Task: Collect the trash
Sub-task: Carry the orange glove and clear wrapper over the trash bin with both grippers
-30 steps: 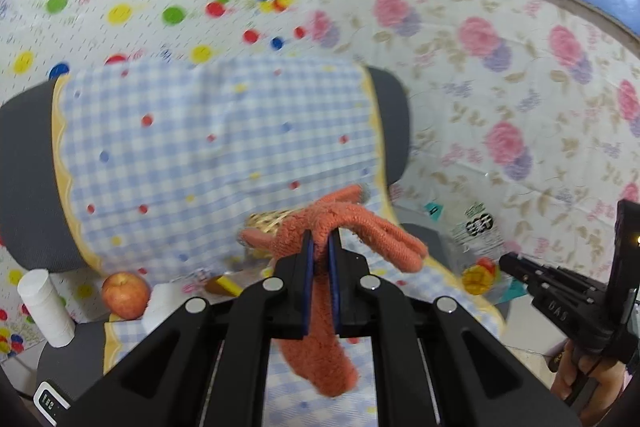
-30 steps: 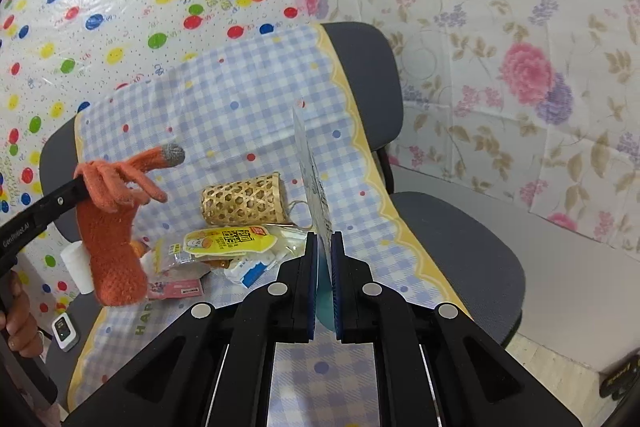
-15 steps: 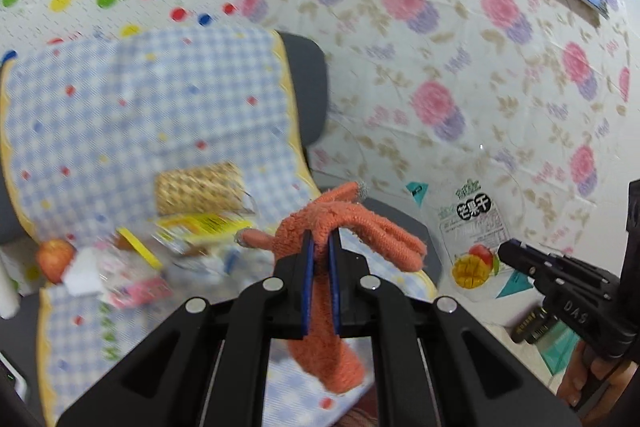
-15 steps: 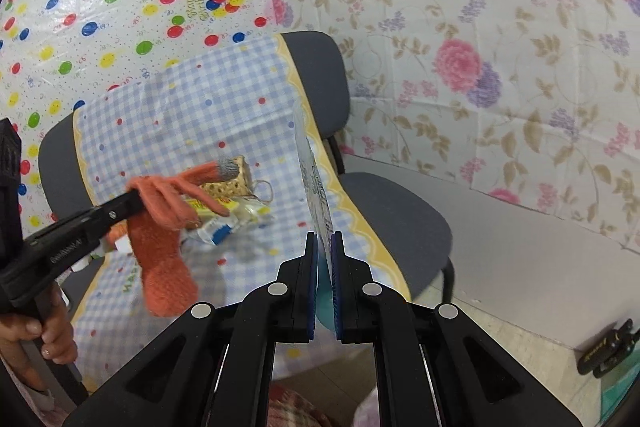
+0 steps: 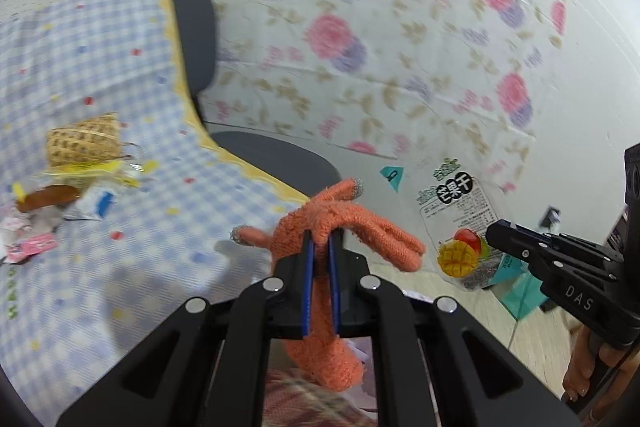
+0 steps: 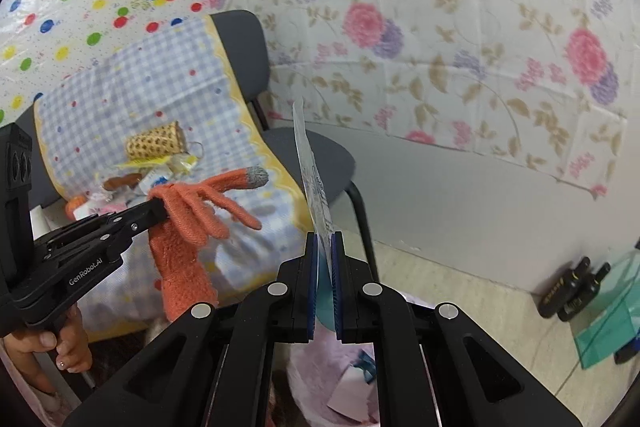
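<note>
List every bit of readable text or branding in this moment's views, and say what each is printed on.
"DAS": on the side of the right tongs.
"GenRobot.AI": on the side of the left tongs.
"芒果干": black label on the clear mango snack bag held in the right tongs.
Green characters above that label and the fine print below it: too small to read.
Wrappers on the chair: blurred, unreadable.

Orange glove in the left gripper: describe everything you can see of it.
The orange glove is a fuzzy knit with grey fingertip caps. The left gripper is shut on its middle, so the cuff hangs down and the fingers droop sideways. It is held in the air off the checked chair cover, touching only the pads.
</note>
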Available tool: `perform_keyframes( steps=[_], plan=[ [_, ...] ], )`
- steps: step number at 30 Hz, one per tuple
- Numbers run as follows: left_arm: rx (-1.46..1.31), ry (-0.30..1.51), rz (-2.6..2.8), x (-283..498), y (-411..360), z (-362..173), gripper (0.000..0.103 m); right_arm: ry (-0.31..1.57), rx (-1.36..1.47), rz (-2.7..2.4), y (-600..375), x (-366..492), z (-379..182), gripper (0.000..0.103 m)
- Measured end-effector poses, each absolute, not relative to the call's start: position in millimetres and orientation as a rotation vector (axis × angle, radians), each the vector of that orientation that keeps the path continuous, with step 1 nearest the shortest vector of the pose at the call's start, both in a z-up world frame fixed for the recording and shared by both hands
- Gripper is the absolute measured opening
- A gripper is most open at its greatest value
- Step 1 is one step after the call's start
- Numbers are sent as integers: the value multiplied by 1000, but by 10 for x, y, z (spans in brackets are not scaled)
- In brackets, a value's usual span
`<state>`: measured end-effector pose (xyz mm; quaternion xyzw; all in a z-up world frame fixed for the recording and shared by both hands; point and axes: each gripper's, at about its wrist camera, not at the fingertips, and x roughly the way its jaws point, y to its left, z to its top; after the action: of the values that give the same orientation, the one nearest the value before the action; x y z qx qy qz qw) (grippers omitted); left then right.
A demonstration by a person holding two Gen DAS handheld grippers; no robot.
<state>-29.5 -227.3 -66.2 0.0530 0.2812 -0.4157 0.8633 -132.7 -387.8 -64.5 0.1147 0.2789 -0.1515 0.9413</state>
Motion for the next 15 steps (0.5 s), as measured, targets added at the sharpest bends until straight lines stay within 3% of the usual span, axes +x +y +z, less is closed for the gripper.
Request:
perform_keyframes(
  steps=[15],
  plan=[
    [216, 656, -987, -653, -2962, -1074, 5, 650, 321, -428, -4316, -1766, -1108, 8]
  ],
)
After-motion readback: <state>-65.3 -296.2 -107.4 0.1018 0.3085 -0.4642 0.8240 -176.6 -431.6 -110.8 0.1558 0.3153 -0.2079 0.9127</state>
